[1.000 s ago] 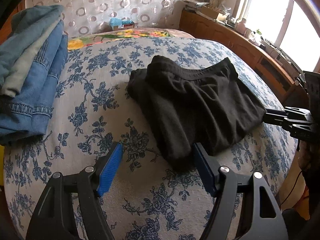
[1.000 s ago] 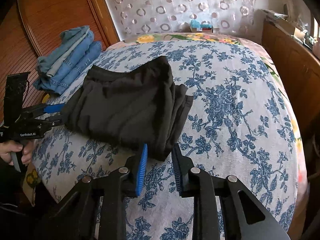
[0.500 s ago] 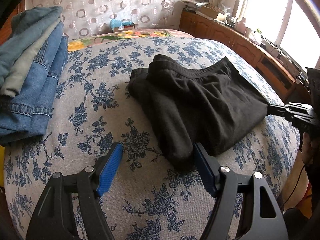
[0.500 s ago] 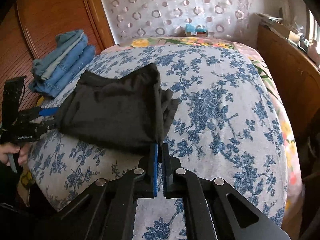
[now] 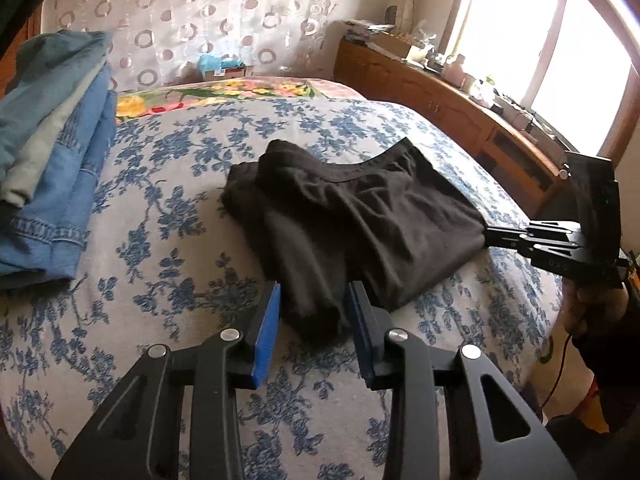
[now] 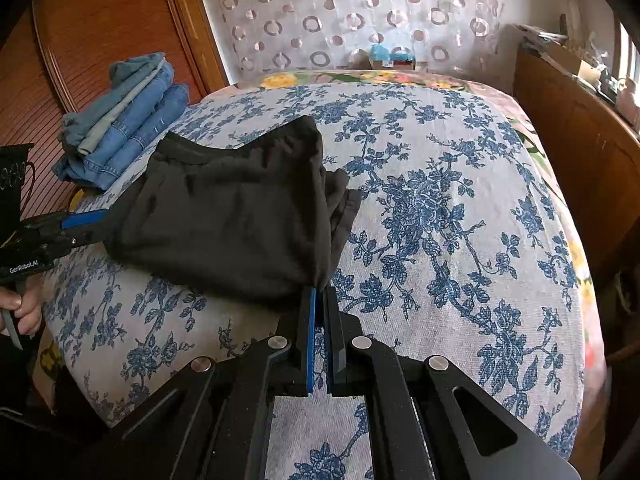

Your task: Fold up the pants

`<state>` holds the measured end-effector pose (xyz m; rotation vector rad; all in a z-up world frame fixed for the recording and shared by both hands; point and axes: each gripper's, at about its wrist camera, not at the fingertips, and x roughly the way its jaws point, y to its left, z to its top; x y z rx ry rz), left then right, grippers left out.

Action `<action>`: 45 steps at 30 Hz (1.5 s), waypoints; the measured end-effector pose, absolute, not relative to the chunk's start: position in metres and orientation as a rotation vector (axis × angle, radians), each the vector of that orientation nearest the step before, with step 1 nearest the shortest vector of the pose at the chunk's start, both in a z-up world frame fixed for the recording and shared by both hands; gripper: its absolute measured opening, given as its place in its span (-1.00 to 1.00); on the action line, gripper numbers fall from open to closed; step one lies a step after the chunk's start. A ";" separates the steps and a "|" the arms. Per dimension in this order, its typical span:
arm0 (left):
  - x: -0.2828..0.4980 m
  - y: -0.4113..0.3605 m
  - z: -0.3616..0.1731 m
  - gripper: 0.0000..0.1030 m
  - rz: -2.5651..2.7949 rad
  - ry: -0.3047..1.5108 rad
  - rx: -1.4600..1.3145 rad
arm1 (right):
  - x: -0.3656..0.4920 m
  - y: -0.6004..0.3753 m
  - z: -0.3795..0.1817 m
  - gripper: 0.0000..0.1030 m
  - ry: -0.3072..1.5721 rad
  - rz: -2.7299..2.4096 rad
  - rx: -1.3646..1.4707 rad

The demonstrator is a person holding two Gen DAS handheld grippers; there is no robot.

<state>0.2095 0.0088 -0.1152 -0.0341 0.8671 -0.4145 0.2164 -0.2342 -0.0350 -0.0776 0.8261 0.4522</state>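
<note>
Black pants (image 5: 360, 216) lie folded on the floral bedspread (image 5: 160, 200); they also show in the right wrist view (image 6: 232, 216). My left gripper (image 5: 314, 308) is partly closed around the near corner of the pants, its blue pads (image 5: 266, 332) not pressed tight on the cloth. It shows at the left of the right wrist view (image 6: 100, 224). My right gripper (image 6: 320, 296) is shut on the opposite near corner of the pants. It shows at the right of the left wrist view (image 5: 492, 236).
A stack of folded blue jeans (image 5: 52, 160) sits at the bed's far left, by a wooden headboard (image 6: 100, 32). A wooden cabinet (image 5: 460, 112) with clutter runs along the right under the window. A small box (image 6: 392, 60) stands at the far end.
My left gripper's jaws have narrowed around the corner of the pants. My right gripper went from open to shut on the other corner, and it has drawn that edge taut.
</note>
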 end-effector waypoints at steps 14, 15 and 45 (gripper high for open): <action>0.206 -0.002 -0.099 -0.77 -0.463 0.835 0.004 | 0.215 -0.236 -0.038 -0.95 0.807 0.457 -0.074; 0.207 -0.002 -0.102 -0.77 -0.451 0.847 0.009 | 0.214 -0.236 -0.038 -0.95 0.806 0.457 -0.073; 0.198 0.012 -0.106 -0.85 -0.379 0.884 -0.012 | 0.207 -0.243 -0.033 -0.94 0.809 0.468 -0.040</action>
